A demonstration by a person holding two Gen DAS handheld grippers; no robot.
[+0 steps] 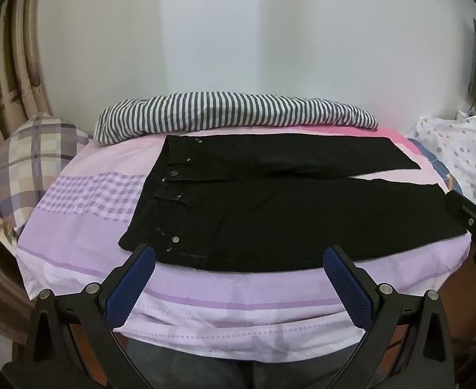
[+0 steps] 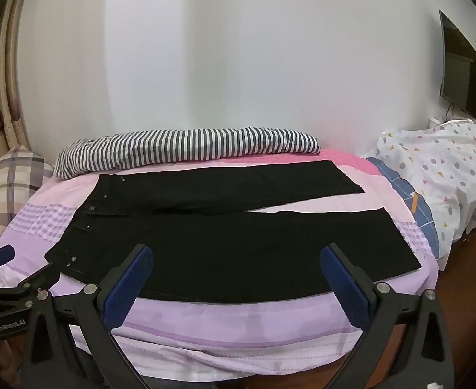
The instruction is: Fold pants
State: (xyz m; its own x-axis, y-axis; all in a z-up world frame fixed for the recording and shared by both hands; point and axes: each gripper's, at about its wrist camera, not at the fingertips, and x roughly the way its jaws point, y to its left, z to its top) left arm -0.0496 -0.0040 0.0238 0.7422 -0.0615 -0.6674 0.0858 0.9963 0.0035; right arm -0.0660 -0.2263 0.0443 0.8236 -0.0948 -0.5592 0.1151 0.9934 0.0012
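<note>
Black pants (image 1: 270, 207) lie flat on the purple bed sheet (image 1: 85, 227), waist to the left, both legs spread to the right in a narrow V. They also show in the right wrist view (image 2: 238, 240). My left gripper (image 1: 239, 256) is open and empty, hovering at the near edge by the waist. My right gripper (image 2: 238, 256) is open and empty, hovering at the near edge over the near leg. Each gripper shows at the edge of the other's view: the right one (image 1: 474, 220), the left one (image 2: 17, 269).
A striped rolled blanket (image 1: 231, 113) lies along the far side against the white wall. A plaid pillow (image 1: 27, 162) sits at the left. A dotted white bundle (image 2: 442, 175) sits at the right. A dark screen (image 2: 461, 71) hangs on the right wall.
</note>
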